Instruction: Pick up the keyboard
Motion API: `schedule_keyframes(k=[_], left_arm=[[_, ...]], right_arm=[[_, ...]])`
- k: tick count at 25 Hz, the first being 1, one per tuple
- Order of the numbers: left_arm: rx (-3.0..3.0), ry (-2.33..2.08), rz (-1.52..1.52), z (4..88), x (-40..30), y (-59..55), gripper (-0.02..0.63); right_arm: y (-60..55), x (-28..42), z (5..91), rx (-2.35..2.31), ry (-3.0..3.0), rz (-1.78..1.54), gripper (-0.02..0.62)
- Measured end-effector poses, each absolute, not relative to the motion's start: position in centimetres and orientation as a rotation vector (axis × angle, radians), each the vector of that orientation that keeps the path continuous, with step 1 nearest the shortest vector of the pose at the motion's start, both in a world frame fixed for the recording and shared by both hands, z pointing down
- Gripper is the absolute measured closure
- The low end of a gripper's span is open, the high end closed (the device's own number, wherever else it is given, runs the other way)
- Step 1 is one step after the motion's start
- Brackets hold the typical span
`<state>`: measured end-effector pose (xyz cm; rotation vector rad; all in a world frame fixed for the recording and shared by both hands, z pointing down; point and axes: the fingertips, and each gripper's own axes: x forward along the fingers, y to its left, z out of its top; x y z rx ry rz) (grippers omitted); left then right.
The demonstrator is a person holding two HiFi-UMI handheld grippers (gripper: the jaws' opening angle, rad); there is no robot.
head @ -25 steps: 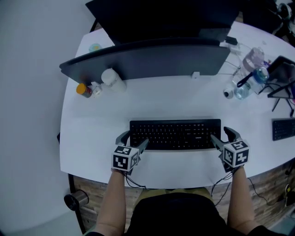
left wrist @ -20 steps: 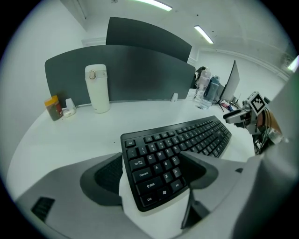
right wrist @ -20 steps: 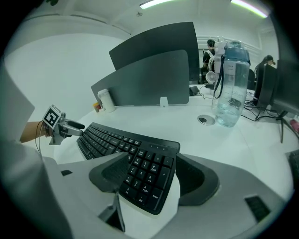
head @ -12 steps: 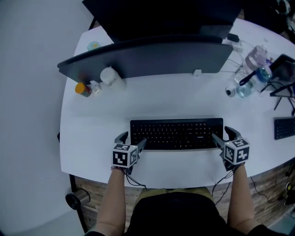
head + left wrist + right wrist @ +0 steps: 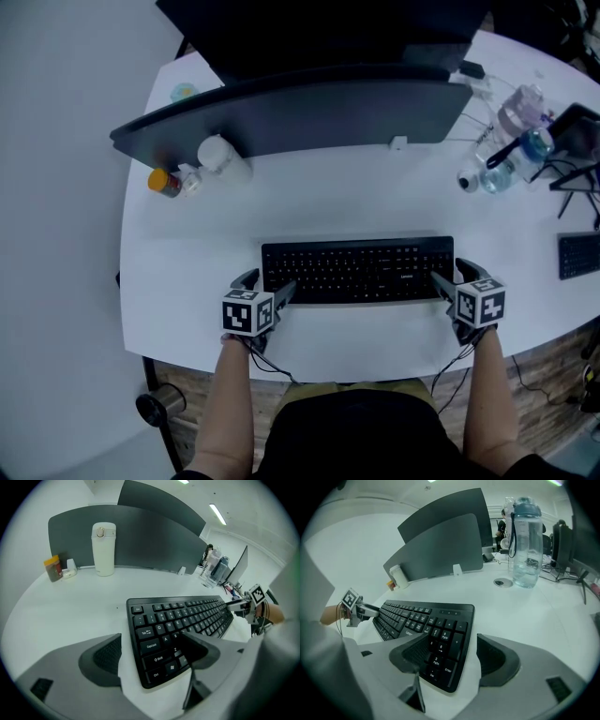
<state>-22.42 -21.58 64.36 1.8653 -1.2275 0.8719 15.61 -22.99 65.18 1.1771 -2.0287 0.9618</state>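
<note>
A black keyboard lies flat on the white table, close to the front edge. My left gripper straddles its left end. In the left gripper view the keyboard corner sits between the jaws of that gripper. The jaws are opening and the pads stand clear of it. My right gripper straddles the right end. In the right gripper view the number pad of the keyboard lies between the jaws of that gripper, with gaps on both sides.
A dark curved divider panel stands behind the keyboard. A white flask and a small orange-capped bottle sit at its left. Water bottles and cables crowd the back right. A second keyboard lies at the right edge.
Both grippers have sunk a little toward the table at the keyboard's two ends. The keyboard has stayed where it was.
</note>
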Motion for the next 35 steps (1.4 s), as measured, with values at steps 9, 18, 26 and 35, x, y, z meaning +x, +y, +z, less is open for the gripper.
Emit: schedule_keyframes(k=[9, 18, 26, 35], left_arm=[[1.809, -1.216, 0.838, 64.97, -22.66, -21.4, 0.202], [1.828, -1.186, 0.822, 64.73, -22.03, -21.31, 0.262], [1.859, -1.196, 0.789, 64.63, -21.98, -21.33, 0.262], [1.875, -1.229, 0.764, 64.52, -21.89, -21.29, 0.267]], right_arm=[[-23.14, 15.68, 65.8, 1.169, -2.056, 1.079, 0.296], [-23.37, 14.95, 65.57, 1.135, -2.121, 1.106, 0.305], [-23.38, 15.07, 65.53, 1.139, -2.132, 1.092, 0.305], [-23.37, 15.06, 65.54, 1.179, -2.157, 1.06, 0.305]])
